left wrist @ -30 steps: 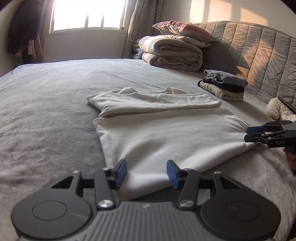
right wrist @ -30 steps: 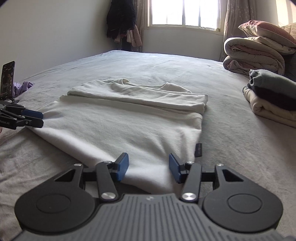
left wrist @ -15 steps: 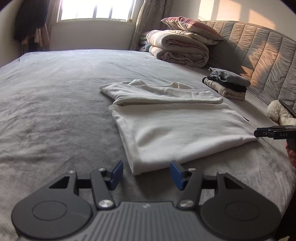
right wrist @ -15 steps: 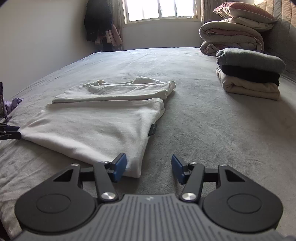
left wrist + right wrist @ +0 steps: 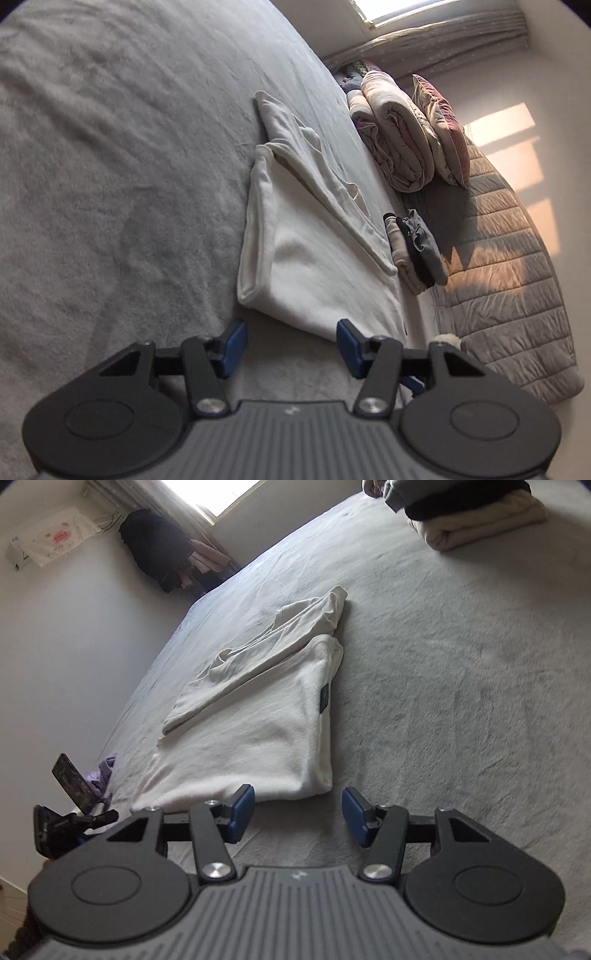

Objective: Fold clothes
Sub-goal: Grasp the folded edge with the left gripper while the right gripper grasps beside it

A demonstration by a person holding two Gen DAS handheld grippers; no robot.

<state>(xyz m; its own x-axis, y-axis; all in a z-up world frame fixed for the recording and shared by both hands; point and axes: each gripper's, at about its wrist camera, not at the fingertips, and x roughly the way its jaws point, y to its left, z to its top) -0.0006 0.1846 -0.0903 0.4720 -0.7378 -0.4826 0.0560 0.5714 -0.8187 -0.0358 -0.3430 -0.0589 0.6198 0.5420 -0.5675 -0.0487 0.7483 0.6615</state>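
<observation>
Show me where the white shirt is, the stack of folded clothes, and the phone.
white shirt (image 5: 258,734): right wrist view, on its flat body panel.
stack of folded clothes (image 5: 417,251): left wrist view, on the dark middle garment.
phone (image 5: 72,781): right wrist view, on its dark screen.

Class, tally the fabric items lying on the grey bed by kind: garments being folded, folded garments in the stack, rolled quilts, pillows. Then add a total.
Cream shirt being folded: 1
Folded garments in the stack (cream, black, grey): 3
Rolled pinkish quilts: 2
Maroon-edged pillow: 1
Total: 7
</observation>
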